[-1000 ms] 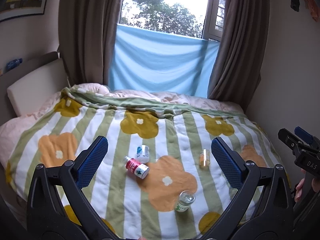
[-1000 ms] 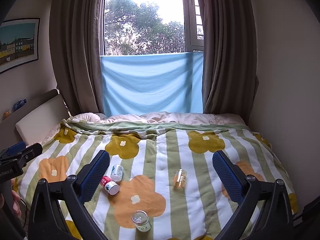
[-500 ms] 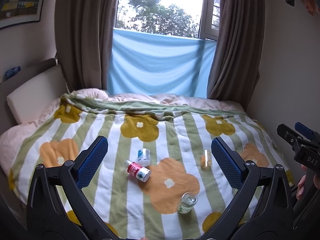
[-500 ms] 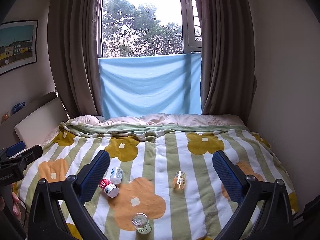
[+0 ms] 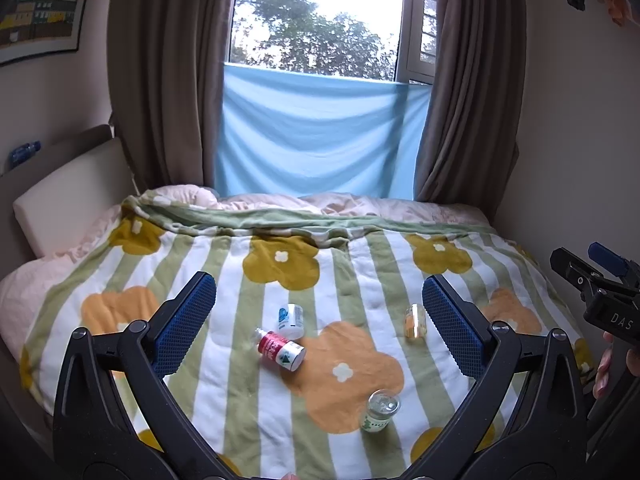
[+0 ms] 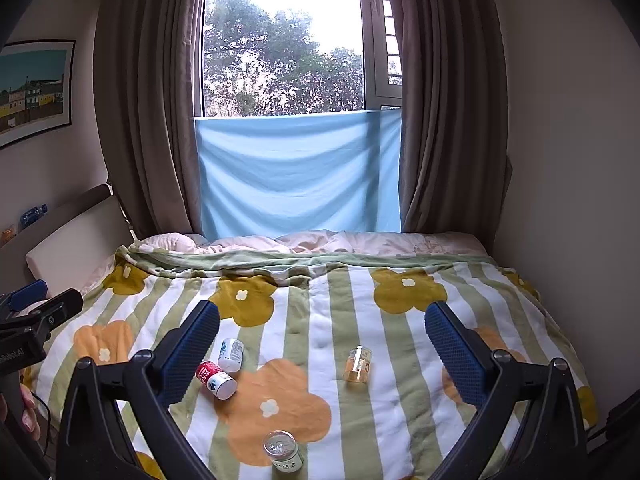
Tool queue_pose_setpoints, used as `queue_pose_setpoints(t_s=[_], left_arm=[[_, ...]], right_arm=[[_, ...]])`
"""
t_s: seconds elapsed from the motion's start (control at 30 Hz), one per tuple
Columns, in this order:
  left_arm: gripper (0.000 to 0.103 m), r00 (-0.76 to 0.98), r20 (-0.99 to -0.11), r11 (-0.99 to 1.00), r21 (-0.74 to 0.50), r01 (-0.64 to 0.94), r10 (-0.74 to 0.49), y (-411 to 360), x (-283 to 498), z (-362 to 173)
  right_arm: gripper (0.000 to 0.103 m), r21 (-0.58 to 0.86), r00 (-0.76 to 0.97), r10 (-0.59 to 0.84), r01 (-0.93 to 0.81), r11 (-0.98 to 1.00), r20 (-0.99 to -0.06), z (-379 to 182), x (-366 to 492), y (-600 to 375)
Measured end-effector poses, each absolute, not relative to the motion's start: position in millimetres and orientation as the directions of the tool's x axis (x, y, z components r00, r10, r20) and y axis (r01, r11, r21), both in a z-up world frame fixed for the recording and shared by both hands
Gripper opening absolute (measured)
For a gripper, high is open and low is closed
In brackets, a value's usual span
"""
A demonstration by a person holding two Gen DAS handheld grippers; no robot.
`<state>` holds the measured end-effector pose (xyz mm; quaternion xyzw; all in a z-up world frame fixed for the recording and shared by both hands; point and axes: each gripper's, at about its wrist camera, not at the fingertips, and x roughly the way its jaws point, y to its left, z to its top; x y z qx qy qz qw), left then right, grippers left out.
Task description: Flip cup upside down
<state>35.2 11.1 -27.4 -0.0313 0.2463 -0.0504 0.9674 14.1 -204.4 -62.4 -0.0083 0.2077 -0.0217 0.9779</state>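
Observation:
A small clear glass cup with a green label (image 5: pixel 380 410) stands upright on the flowered quilt, nearest to me; it also shows in the right wrist view (image 6: pixel 283 456). My left gripper (image 5: pixel 320 320) is open and empty, held above the quilt's near part. My right gripper (image 6: pixel 322 346) is open and empty too, to the right of the left one. Each gripper shows at the edge of the other's view: the right one (image 5: pixel 600 284) and the left one (image 6: pixel 36 312). Neither touches any object.
On the quilt (image 5: pixel 224 380) lie a red-and-white bottle (image 5: pixel 280 350), a white-and-blue bottle (image 5: pixel 291 320) and a small amber jar (image 5: pixel 415 321); they show again in the right wrist view (image 6: pixel 216 380) (image 6: pixel 232 354) (image 6: pixel 358 364). Headboard left, wall right, curtained window behind.
Both cameras have tilted up a little, so the bed and its objects sit lower in view. Both grippers stay open and the objects have not moved.

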Motion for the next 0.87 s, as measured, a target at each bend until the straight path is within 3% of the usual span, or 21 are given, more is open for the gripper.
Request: queue_pose_setpoints(t_s=[0.3, 0.5, 0.87], left_arm=[[0.103, 0.882, -0.462, 0.995, -0.078, 0.068, -0.097, 14.2, 36.1, -24.5], [0.103, 0.910, -0.414, 1.000, -0.023, 0.015, -0.023, 16.3, 30.2, -17.8], [0.103, 0.943, -0.334, 1.000, 0.020, 0.011, -0.004, 6.4, 18.9, -11.8]], right_arm=[[0.103, -0.010, 0.908, -0.050, 0.051, 0.999, -0.416, -64.6, 14.8, -205.5], [0.103, -0.008, 0.907, -0.046, 0.048, 0.999, -0.417, -64.8, 14.8, -207.6], [0.103, -0.018, 0.913, -0.047, 0.044, 0.999, -0.405, -62.4, 12.4, -207.2]])
